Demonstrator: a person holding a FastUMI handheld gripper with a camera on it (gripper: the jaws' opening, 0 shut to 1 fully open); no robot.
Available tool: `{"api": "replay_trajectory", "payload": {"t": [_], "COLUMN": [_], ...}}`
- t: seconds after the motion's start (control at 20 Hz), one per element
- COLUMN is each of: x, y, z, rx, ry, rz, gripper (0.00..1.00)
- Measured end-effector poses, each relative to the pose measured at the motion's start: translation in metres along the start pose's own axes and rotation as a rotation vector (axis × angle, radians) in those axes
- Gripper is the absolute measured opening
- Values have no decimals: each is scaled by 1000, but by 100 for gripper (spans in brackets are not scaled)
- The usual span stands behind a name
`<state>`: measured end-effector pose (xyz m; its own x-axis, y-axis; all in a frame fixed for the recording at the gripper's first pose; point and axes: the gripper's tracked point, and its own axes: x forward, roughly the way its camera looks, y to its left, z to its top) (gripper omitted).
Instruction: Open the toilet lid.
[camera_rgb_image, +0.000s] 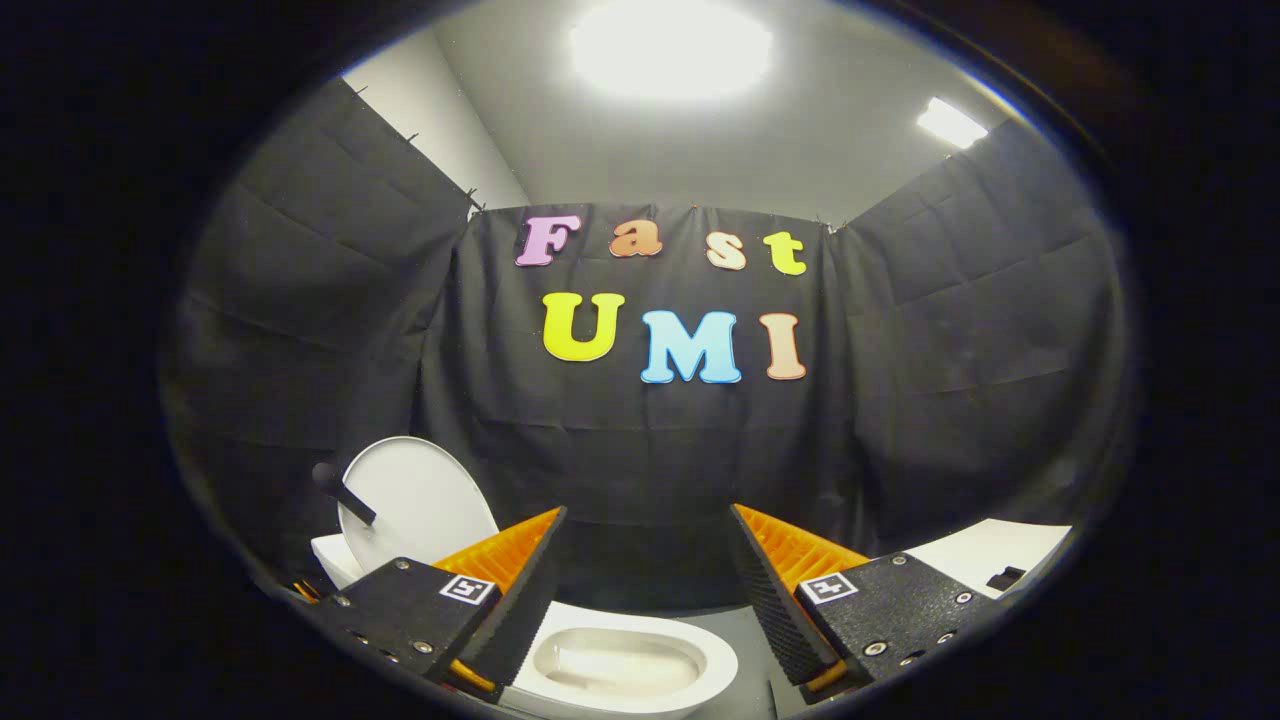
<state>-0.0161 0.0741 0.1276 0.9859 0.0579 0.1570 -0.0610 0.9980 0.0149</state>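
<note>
the gripper (648, 540) sits nearest, its two fingers (515, 585) reaching forward from the bottom of the gripper view. the jaws are spread wide apart, with nothing held between them. each finger has a ribbed inner face and carries a small square marker (467, 588) on its top block.

just below and between the fingers is a white toilet bowl (620, 665), seen from above, its oval basin open and uncovered. the left finger overlaps the bowl's near left edge.

beyond the left finger, the toilet lid (415, 495) stands raised, a white rounded panel tilted up and back, leaning towards the booth wall. a short dark rod with a rounded end (340, 492) lies across the lid's left side; what it is fixed to cannot be told.

beyond the right finger, a flat white surface (990, 550) shows, with a small dark object (1005, 577) on it, too small to identify.

farther back, black cloth (640, 450) hangs as the booth wall on three sides. above it, a pale ceiling (780, 150) carries two bright lights (670, 45).
</note>
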Motion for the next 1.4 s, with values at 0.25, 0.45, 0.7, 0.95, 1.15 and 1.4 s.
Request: {"api": "replay_trajectory", "payload": {"t": [0.25, 0.45, 0.7, 0.95, 1.15, 1.4], "x": [-17, -26, -30, -35, -36, -33], "y": [-15, -21, -32, -45, -47, -43], "z": [-26, -45, -66, -96, -102, -105], "rx": [-60, -100, -76, -66, -56, -57], "ry": [11, 31, 58, 126, 146, 151], "rz": [-27, -44, -71, -89, -95, -85], "gripper": [95, 95, 95, 95, 95, 95]}}
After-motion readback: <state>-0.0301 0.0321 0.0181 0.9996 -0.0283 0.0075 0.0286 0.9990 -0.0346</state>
